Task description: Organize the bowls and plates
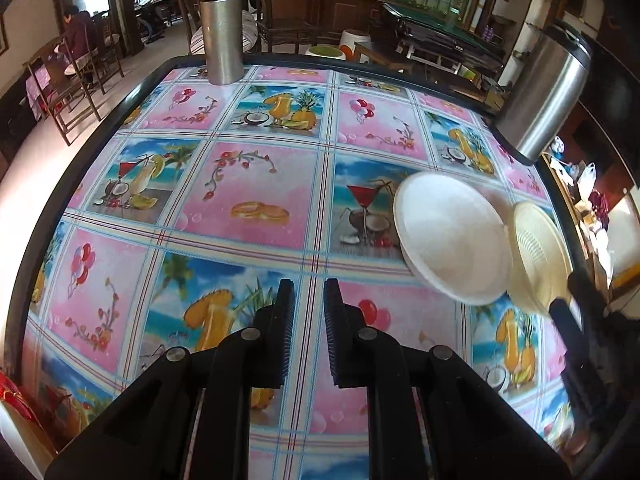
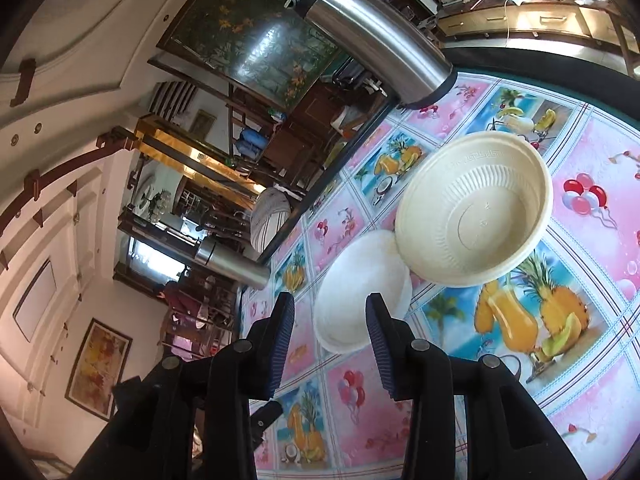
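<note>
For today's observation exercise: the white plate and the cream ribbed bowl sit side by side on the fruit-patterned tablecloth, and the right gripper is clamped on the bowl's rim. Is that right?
Not quite. The right gripper holds nothing: its jaws stand apart, short of the dishes. The right wrist view shows this. The rest holds: the white plate and cream ribbed bowl sit side by side on the tablecloth.

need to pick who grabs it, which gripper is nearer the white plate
Right. The right gripper sits just short of the white plate, jaws open, its near rim between the fingertips. The left gripper, shut and empty, is off to the plate's left over bare tablecloth.
</note>
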{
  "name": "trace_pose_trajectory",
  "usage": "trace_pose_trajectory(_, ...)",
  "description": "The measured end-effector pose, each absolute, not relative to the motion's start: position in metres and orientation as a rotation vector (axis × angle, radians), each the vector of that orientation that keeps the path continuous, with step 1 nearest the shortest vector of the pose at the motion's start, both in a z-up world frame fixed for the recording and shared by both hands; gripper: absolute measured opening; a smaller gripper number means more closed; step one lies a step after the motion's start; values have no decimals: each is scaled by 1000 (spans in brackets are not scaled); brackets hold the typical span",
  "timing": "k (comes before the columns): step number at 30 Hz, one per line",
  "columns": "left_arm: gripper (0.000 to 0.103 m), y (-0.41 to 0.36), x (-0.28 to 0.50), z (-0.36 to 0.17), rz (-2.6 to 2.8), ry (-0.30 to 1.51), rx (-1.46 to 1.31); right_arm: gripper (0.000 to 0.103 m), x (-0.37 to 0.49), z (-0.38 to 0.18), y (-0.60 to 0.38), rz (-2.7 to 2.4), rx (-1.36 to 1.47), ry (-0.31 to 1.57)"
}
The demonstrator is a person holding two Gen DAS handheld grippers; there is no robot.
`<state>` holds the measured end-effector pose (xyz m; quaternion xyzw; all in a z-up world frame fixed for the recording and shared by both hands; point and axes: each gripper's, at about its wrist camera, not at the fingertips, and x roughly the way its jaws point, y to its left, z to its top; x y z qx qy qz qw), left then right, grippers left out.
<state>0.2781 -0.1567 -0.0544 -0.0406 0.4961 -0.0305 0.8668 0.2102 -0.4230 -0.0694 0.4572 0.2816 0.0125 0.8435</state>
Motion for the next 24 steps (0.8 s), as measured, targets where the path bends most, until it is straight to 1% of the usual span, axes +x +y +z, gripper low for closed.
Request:
trace_pose_trajectory(2, 12, -157, 293, -62, -69, 1061, -137, 40, 216, -83, -427, 19, 974, 628)
trace_pose_trajectory(5, 12, -157, 311, -71, -72, 1080, -217, 40, 225, -105, -436, 61, 1066, 682)
trace_pose_trajectory(13, 12, -168, 330, -86, -133, 1091, -335, 40, 242, -109, -432, 74, 1023, 676)
trace_pose_trajectory(14, 19, -171, 331, -88, -138, 1088, -336, 40, 244, -111, -431, 71, 1012, 684)
trace_pose_trajectory(15, 32, -173, 332, -92, -146, 1090, -338, 40, 245, -113, -430, 71, 1010, 688)
trace_pose_trajectory(16, 37, -174, 333, -96, -149, 1095, -329, 40, 247, -116, -430, 72, 1013, 692)
trace_pose_trajectory(17, 38, -175, 334, -98, -150, 1109, -323, 40, 249, -119, -429, 74, 1014, 697)
trace_pose_trajectory(24, 38, -162, 335, -90, -149, 1088, -363, 40, 259, -131, -427, 41, 985, 714)
